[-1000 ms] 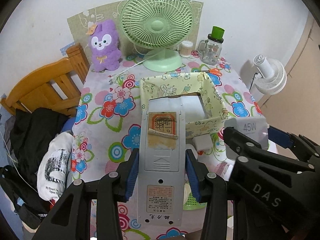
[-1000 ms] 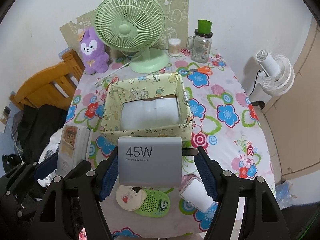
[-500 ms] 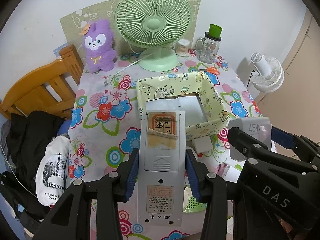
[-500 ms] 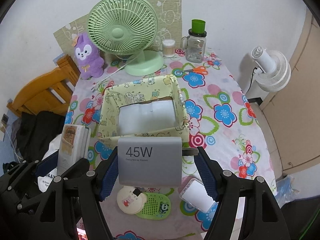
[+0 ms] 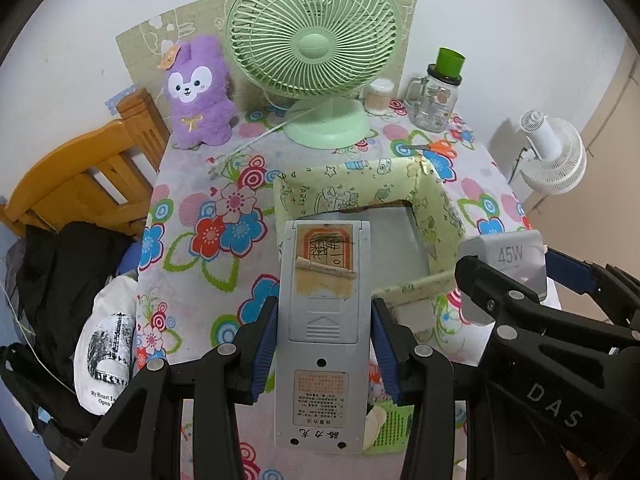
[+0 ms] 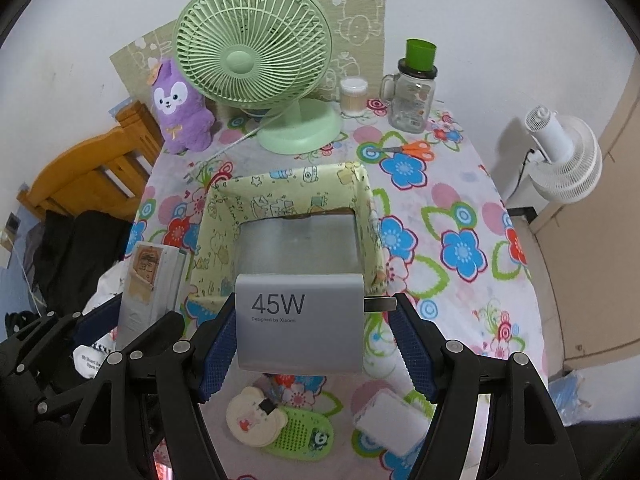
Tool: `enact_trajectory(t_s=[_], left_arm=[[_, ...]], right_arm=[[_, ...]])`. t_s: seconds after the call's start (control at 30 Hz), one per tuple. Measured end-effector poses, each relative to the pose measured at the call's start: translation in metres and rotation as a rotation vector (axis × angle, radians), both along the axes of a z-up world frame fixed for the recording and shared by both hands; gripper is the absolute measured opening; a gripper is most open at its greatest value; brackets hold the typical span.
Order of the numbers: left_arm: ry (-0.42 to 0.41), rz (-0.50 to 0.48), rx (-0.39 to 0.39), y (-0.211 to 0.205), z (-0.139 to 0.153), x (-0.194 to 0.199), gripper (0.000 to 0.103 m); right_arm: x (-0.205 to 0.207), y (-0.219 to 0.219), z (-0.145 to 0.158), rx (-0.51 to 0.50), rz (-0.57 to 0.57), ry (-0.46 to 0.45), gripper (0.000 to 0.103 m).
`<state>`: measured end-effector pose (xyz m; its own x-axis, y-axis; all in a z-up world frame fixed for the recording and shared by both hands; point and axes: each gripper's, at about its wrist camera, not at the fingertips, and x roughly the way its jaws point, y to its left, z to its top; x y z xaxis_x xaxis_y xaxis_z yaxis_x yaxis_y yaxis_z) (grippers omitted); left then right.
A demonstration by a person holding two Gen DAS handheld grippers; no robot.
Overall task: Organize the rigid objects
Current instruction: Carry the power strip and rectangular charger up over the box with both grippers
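**Both loads nearing the box**

Flowered tablecloth (image 6: 460,184) fills your view, the yellow box (image 6: 368,216) at its middle. Your left gripper (image 5: 323,346) clamps the grey remote (image 5: 322,340); your right gripper (image 6: 312,344) clamps the 45W charger (image 6: 299,322). Both hang at the box's near wall. Next, carry them over and release. Since a second ago the box has drawn nearer.

Green fan (image 5: 312,44), purple plush (image 5: 198,92) & jar (image 5: 434,96) at table's back.
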<state>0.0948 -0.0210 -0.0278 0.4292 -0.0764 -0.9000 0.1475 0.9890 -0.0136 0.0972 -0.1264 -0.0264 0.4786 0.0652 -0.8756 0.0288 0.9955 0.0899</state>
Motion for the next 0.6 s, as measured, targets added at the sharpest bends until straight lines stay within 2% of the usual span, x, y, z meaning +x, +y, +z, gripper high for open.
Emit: enact_trajectory(t_s=[0.6], left_arm=[[0.033, 0.075, -0.009, -0.007, -0.022, 0.048, 0.046]], right_arm=[[0.058, -0.011, -0.018, 0.015, 0.072, 0.051, 0.074]])
